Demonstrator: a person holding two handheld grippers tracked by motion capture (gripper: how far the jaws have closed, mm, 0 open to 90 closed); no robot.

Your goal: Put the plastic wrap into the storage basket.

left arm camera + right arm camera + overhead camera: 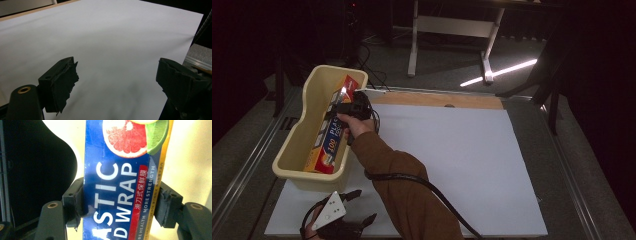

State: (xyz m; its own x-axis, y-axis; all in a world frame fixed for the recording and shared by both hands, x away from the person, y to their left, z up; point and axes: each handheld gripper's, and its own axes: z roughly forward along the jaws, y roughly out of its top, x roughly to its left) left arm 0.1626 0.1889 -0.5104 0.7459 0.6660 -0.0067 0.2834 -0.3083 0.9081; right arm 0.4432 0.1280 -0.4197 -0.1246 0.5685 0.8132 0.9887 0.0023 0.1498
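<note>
Where the white sheet-covered table meets its left edge, a cream plastic tub with rounded corners stands, and inside it a long blue cardboard box of plastic wrap lies lengthwise, its yellow and red end panels showing at both ends. Over this box the right gripper reaches into the tub from the person's brown sleeve; in the right gripper view its two black jaws flank the box on either side, the left pad touching the cardboard, the right just beside the yellow edge, so a firm pinch cannot be told. White letters read "STIC WRAP", with "MORE STRENGTH", "HEALTH", and Chinese characters on a red stripe, under a grapefruit and lime picture. Nearer the person, the left gripper hovers over the bare sheet, jaws spread wide, holding nothing.
</note>
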